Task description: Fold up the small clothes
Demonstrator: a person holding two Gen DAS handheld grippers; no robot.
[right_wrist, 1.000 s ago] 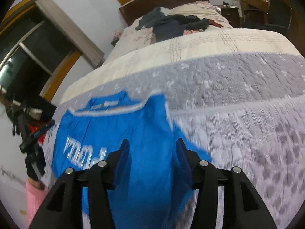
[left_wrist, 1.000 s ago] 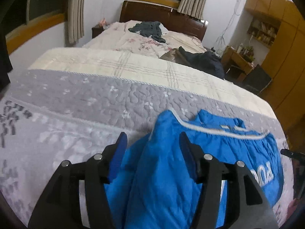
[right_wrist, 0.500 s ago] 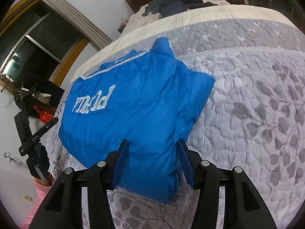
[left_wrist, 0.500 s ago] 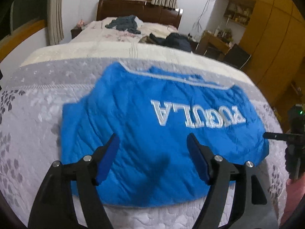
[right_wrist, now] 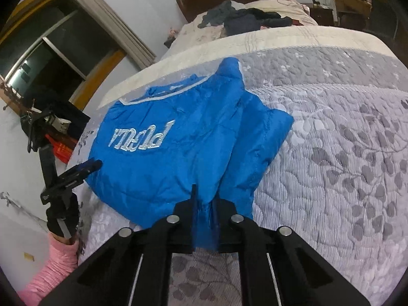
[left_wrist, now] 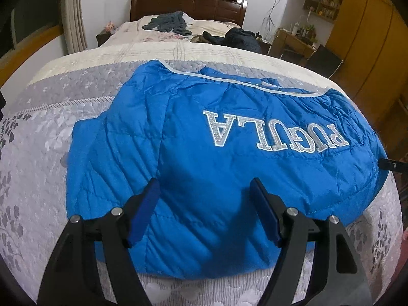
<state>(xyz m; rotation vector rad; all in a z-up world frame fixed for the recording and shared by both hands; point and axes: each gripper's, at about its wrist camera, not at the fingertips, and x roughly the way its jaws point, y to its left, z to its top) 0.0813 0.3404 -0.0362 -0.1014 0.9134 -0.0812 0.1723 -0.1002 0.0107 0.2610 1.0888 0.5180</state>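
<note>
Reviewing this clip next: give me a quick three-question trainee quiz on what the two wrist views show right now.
1. True or false: the left gripper is shut on the blue jacket.
2. Which gripper grips the jacket's near edge? A) left B) right C) neither
3. Fill in: the jacket lies on a grey ____ covering the bed.

Key:
1. False. Its jaws stand wide apart over the fabric.
2. B. The right gripper has blue fabric pinched between nearly closed jaws.
3. Quilt.
</note>
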